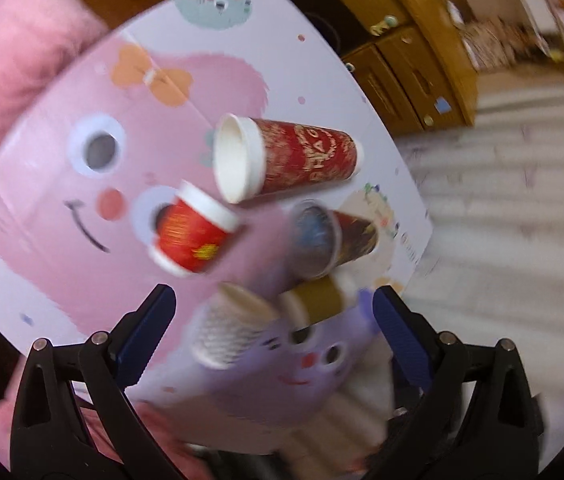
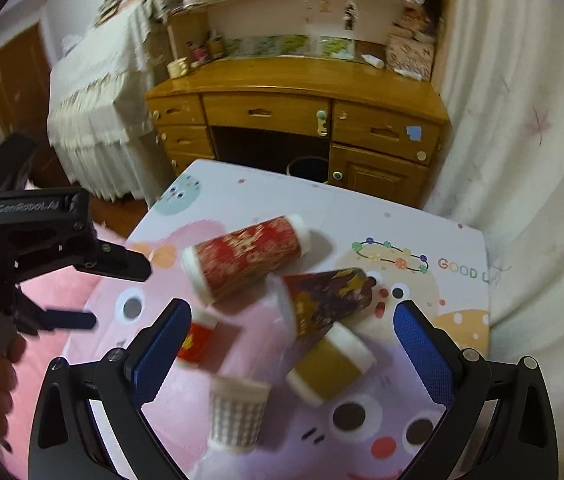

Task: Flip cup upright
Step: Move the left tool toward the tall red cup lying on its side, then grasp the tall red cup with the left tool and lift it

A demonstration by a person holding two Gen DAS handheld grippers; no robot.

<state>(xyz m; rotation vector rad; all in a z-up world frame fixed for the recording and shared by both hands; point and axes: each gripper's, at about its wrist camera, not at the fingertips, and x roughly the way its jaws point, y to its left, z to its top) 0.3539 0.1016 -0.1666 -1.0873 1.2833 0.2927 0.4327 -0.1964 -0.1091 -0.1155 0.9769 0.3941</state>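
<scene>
Several paper cups sit on a small table with a cartoon mat (image 2: 421,232). A tall red cup (image 2: 246,258) (image 1: 293,156) lies on its side. A dark patterned cup (image 2: 325,300) (image 1: 341,240) and a brown cup (image 2: 329,364) (image 1: 317,300) also lie on their sides. A small red cup (image 2: 198,340) (image 1: 190,236) lies tipped. A white dotted cup (image 2: 238,412) (image 1: 230,332) stands upright. My left gripper (image 1: 274,320) is open above the cups and also shows in the right wrist view (image 2: 94,300). My right gripper (image 2: 289,344) is open and empty above the cups.
A wooden desk (image 2: 293,116) with drawers and shelves stands beyond the table. A white curtain (image 2: 529,160) hangs at the right. A cloth-covered piece of furniture (image 2: 98,120) stands at the left. Pink bedding (image 1: 14,80) lies beside the table.
</scene>
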